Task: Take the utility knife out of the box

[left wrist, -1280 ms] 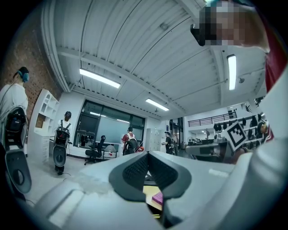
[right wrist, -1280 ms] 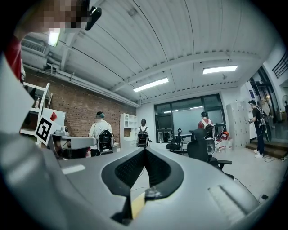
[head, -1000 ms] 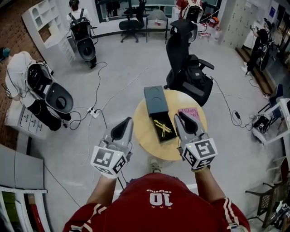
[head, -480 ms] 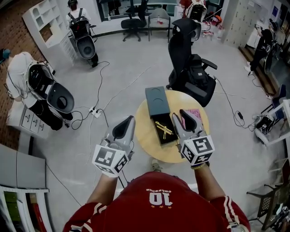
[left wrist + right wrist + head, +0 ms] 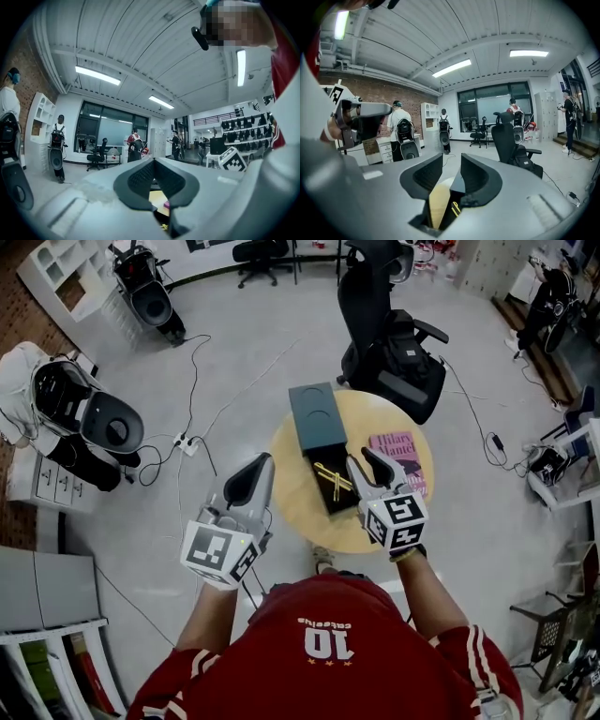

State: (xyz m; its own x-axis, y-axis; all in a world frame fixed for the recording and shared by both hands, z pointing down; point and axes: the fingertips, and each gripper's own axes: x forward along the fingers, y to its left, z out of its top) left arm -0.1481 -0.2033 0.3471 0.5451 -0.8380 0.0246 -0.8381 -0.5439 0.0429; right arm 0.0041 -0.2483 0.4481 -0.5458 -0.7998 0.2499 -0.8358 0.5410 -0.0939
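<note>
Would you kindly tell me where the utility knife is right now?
In the head view, the yellow utility knife lies inside the open black box on the round table, just left of the right claw.

Pale honey wood on the round table [image 5: 295, 521]. At its middle the box [image 5: 336, 502] shows black inside, and the utility knife [image 5: 331, 479] is a sharp yellow against it. Slate blue-grey for the lid [image 5: 314, 418] at the far edge. A pink book [image 5: 398, 454] with dark lettering sits at the right edge. Below, a red shirt [image 5: 328, 662], white numerals, white sleeve stripes. The floor [image 5: 234, 352] is light grey.
</note>
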